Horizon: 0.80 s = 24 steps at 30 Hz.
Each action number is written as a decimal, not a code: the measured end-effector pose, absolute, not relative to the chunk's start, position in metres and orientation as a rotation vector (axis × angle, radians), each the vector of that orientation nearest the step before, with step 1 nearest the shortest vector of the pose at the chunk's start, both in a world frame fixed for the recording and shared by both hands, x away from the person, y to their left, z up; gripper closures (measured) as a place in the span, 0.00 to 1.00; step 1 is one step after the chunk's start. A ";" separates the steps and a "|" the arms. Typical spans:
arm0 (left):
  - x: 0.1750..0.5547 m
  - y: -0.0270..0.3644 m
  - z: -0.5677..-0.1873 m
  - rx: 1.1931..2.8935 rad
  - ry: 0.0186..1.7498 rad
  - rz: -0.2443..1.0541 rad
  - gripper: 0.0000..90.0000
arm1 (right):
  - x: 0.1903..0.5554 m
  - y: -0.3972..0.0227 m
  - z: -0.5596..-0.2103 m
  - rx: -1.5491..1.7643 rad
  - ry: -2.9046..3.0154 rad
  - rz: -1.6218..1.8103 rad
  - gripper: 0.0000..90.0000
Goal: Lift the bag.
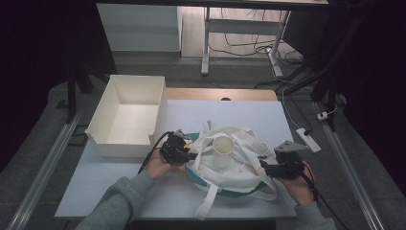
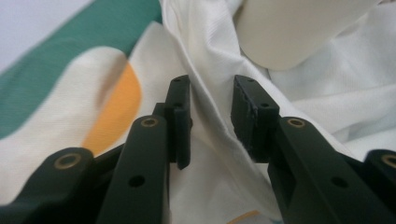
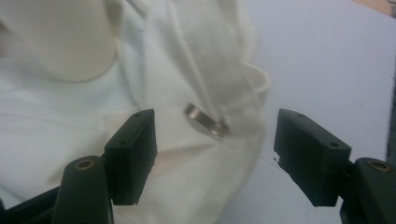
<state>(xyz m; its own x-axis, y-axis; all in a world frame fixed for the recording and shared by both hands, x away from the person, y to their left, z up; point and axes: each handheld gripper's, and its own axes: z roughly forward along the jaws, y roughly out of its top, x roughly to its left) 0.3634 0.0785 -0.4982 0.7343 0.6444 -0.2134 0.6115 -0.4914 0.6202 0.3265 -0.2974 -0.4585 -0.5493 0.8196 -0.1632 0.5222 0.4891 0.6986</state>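
A white cloth tote bag (image 1: 242, 173) with green and orange print lies crumpled on the table. A cream paper cup (image 1: 223, 149) stands upright on it. My left gripper (image 1: 191, 154) is at the bag's left edge. In the left gripper view a raised fold of the white cloth (image 2: 212, 116) runs between the narrow jaws, which are shut on it, and the cup (image 2: 289, 32) is just beyond. My right gripper (image 1: 263, 165) is at the bag's right edge and stands open. Its jaws straddle the bag's hem and strap (image 3: 219, 79), where a small metal ring (image 3: 205, 122) is fixed.
An empty white open box (image 1: 125, 146) stands on the table's left side, close to my left hand. Bare pale tabletop (image 1: 239, 112) lies behind the bag and at the front left. A power strip (image 1: 308, 139) and cables lie on the floor to the right.
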 end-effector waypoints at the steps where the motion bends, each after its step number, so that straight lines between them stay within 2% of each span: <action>1: 0.363 0.078 -0.498 2.240 0.937 0.062 0.80 | 0.327 -0.300 -0.459 1.126 2.247 0.809 0.34; 5: 0.362 0.079 -0.495 2.237 0.921 0.084 0.89 | 0.333 -0.308 -0.468 1.199 2.251 0.782 0.41; 8: 0.361 0.081 -0.493 2.225 0.914 0.081 0.93 | 0.335 -0.310 -0.474 1.217 2.281 0.786 0.55; 11: 0.360 0.083 -0.490 2.212 0.907 0.084 0.93 | 0.336 -0.311 -0.474 1.232 2.295 0.779 0.73; 16: 0.357 0.086 -0.481 2.191 0.885 0.095 0.94 | 0.335 -0.311 -0.472 1.226 2.313 0.791 0.90; 19: 0.355 0.089 -0.474 2.175 0.874 0.099 0.94 | 0.333 -0.312 -0.466 1.216 2.299 0.818 0.95; 24: 0.353 0.097 -0.462 2.133 0.858 0.105 0.95 | 0.328 -0.316 -0.452 1.185 2.246 0.866 0.97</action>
